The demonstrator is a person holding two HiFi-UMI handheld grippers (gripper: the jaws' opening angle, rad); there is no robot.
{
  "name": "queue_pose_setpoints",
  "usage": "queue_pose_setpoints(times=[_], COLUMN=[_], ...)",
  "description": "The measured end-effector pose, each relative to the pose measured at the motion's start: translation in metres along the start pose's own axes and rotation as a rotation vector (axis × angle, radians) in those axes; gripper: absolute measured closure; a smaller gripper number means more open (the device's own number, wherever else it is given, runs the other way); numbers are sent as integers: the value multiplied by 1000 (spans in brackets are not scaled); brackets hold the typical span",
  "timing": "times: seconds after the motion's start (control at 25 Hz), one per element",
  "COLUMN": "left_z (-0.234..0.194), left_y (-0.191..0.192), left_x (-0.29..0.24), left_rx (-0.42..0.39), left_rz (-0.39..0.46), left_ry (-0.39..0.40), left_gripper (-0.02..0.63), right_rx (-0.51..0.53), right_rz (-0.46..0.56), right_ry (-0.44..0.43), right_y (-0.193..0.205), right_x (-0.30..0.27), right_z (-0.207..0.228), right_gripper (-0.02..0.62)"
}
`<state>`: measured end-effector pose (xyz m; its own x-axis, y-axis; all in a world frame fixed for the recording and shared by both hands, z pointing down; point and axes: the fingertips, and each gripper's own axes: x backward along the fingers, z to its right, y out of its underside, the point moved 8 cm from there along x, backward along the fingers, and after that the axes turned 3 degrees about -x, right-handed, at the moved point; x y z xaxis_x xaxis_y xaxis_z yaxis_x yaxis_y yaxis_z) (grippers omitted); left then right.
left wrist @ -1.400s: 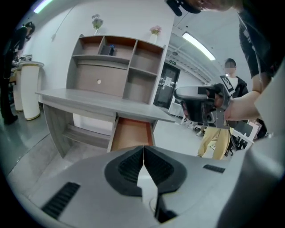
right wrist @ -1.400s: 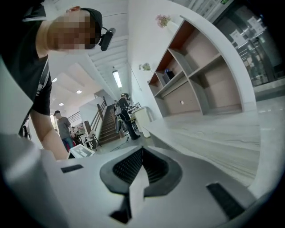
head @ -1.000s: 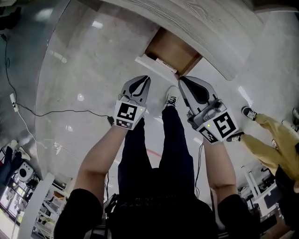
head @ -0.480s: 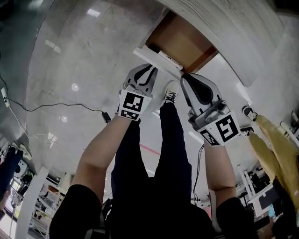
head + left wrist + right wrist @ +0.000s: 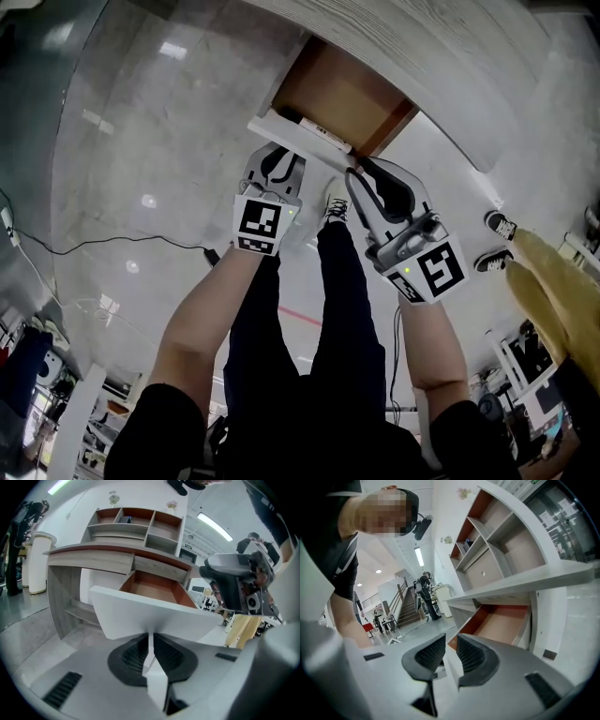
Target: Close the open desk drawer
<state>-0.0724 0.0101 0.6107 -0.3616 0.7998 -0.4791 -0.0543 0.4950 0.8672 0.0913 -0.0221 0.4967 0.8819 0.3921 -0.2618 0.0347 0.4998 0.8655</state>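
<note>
Head view: your left gripper [image 5: 279, 155] and right gripper [image 5: 356, 175] have come up against the white front panel [image 5: 300, 133] of the open, brown-lined desk drawer [image 5: 342, 94]. Left jaws are almost together, tips on the panel. Right jaws are narrowly apart at its end. You look set to push.

Drawer [image 5: 339, 97] open under desk [image 5: 427, 58]; left hand-held gripper [image 5: 277, 152], right hand-held gripper [image 5: 354, 172] at its front.
</note>
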Motion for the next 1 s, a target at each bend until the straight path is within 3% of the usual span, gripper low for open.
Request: queue_pose_setpoints(times=[0.44, 1.0], left_z=[6, -6], left_y=[-24, -58], left_x=[21, 22], left_rx=[-71, -65], left_rz=[55, 124], left_ry=[12, 2], left_gripper=[568, 568], right_rx=[31, 51], right_rz=[41, 81], right_ry=[50, 126], right_y=[-10, -25], right_x=[6, 9], right_z=[-7, -11], right_gripper=[512, 512])
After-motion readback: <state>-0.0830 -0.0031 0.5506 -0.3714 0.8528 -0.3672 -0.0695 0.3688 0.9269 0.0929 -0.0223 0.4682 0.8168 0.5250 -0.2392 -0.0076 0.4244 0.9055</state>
